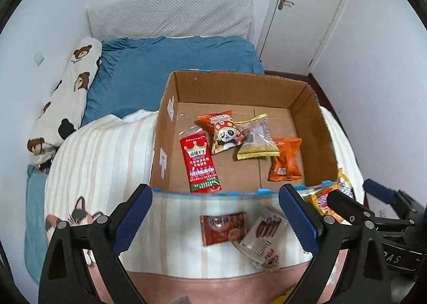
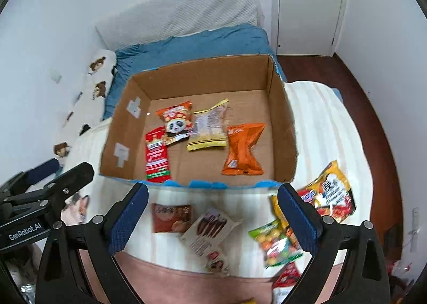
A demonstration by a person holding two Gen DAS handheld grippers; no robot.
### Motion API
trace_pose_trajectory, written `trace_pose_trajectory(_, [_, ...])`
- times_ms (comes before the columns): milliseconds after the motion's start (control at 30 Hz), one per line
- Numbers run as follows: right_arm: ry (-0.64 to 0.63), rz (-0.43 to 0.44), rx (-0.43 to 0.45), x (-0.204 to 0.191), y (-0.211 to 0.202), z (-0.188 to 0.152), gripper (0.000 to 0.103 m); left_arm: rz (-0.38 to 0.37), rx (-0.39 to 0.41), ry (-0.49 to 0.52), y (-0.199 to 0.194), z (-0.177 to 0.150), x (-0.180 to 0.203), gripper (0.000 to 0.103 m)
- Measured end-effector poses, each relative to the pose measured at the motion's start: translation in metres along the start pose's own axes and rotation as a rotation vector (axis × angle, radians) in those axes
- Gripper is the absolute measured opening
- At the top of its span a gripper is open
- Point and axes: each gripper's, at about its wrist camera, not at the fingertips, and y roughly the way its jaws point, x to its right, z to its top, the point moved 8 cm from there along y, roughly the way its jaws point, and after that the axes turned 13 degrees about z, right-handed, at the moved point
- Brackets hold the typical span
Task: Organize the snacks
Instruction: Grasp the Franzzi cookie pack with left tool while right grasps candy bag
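L gripper (image 1: 214,219) and R gripper (image 2: 213,219) both wide apart, empty. Brown snack pack (image 1: 222,228) on blanket, outside cardboard box (image 1: 165,127), sits right between L fingers, long axis crosswise; L looks nearer, box straight ahead

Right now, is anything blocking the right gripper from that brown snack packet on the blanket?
Nothing visible. The right gripper is open and empty, and the brown snack packet lies uncovered just ahead, beside the white packet, short of the cardboard box.
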Motion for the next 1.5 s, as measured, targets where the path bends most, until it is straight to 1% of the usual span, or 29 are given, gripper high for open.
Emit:
trace_pose_trajectory(133, [0.056,0.056,-0.007,0.006,-0.012,-0.024,0.099,-0.008,-0.002,-0.009,-0.01,-0.02,-0.001,0.097])
trace_pose_trajectory(233, [0.139,0.068,-0.02,0.031,-0.014,-0.05,0.099,0.007,-0.041,0.01,-0.002,-0.044,0.005,0.097])
trace_pose_trajectory(300, [0.207,0.07,-0.035,0.055,-0.01,-0.068,0.099,0.022,-0.08,0.049,0.014,-0.06,0.018,0.097])
trace_pose_trajectory(333, [0.252,0.075,-0.042,0.068,-0.008,-0.078,0.097,0.028,-0.103,0.074,0.022,-0.067,0.025,0.097])
trace_pose_trajectory(367, [0.296,0.09,-0.045,0.081,-0.007,-0.087,0.088,0.026,-0.134,0.112,0.036,-0.076,0.037,0.097])
trace_pose_trajectory(433, [0.369,0.095,-0.067,0.106,-0.001,-0.102,0.076,0.033,-0.189,0.183,0.061,-0.089,0.059,0.097])
trace_pose_trajectory(467, [0.418,0.096,-0.073,0.121,0.002,-0.11,0.076,0.036,-0.211,0.221,0.072,-0.095,0.069,0.097])
trace_pose_trajectory(533, [0.477,0.094,-0.077,0.141,0.007,-0.118,0.076,0.041,-0.262,0.293,0.098,-0.105,0.092,0.097])
trace_pose_trajectory(633, [0.547,0.088,-0.106,0.167,0.017,-0.128,0.076,0.043,-0.318,0.365,0.129,-0.115,0.119,0.097])
trace_pose_trajectory(667, [0.548,0.087,-0.121,0.171,0.021,-0.131,0.076,0.041,-0.335,0.391,0.139,-0.119,0.128,0.097])
trace_pose_trajectory(700, [0.512,0.083,-0.152,0.173,0.029,-0.13,0.076,0.044,-0.346,0.412,0.148,-0.121,0.136,0.097])
trace_pose_trajectory(767, [0.392,0.026,-0.216,0.171,0.042,-0.132,0.076,0.06,-0.348,0.456,0.163,-0.123,0.149,0.097])
trace_pose_trajectory(800, [0.353,0.007,-0.238,0.17,0.049,-0.129,0.076,0.059,-0.344,0.463,0.167,-0.123,0.153,0.087])
trace_pose_trajectory(833, [0.314,-0.015,-0.268,0.171,0.057,-0.131,0.076,0.058,-0.347,0.465,0.171,-0.124,0.156,0.068])
trace_pose_trajectory(867, [0.284,-0.031,-0.298,0.171,0.065,-0.134,0.076,0.056,-0.366,0.455,0.176,-0.127,0.157,0.06])
trace_pose_trajectory(900, [0.259,-0.05,-0.324,0.171,0.073,-0.137,0.076,0.062,-0.373,0.446,0.178,-0.128,0.157,0.06])
trace_pose_trajectory(933, [0.228,-0.063,-0.351,0.171,0.082,-0.138,0.076,0.063,-0.361,0.434,0.177,-0.129,0.156,0.06])
trace_pose_trajectory(1000, [0.199,-0.092,-0.363,0.173,0.095,-0.138,0.076,0.068,-0.356,0.416,0.174,-0.133,0.152,0.06])
trace_pose_trajectory(1033, [0.18,-0.083,-0.366,0.17,0.101,-0.138,0.076,0.073,-0.367,0.399,0.173,-0.137,0.148,0.06])
trace_pose_trajectory(1100, [0.185,-0.083,-0.371,0.168,0.109,-0.141,0.076,0.074,-0.4,0.345,0.17,-0.145,0.135,0.06])
trace_pose_trajectory(1167, [0.176,-0.101,-0.371,0.164,0.114,-0.146,0.072,0.078,-0.429,0.307,0.166,-0.155,0.123,0.06])
trace_pose_trajectory(1267, [0.162,-0.109,-0.377,0.152,0.119,-0.156,0.068,0.064,-0.466,0.242,0.158,-0.17,0.102,0.06])
trace_pose_trajectory(1367, [0.16,-0.096,-0.388,0.138,0.122,-0.169,0.064,0.074,-0.482,0.199,0.152,-0.184,0.082,0.06])
trace_pose_trajectory(1500, [0.203,-0.038,-0.407,0.12,0.125,-0.192,0.062,0.112,-0.49,0.196,0.146,-0.204,0.055,0.06])
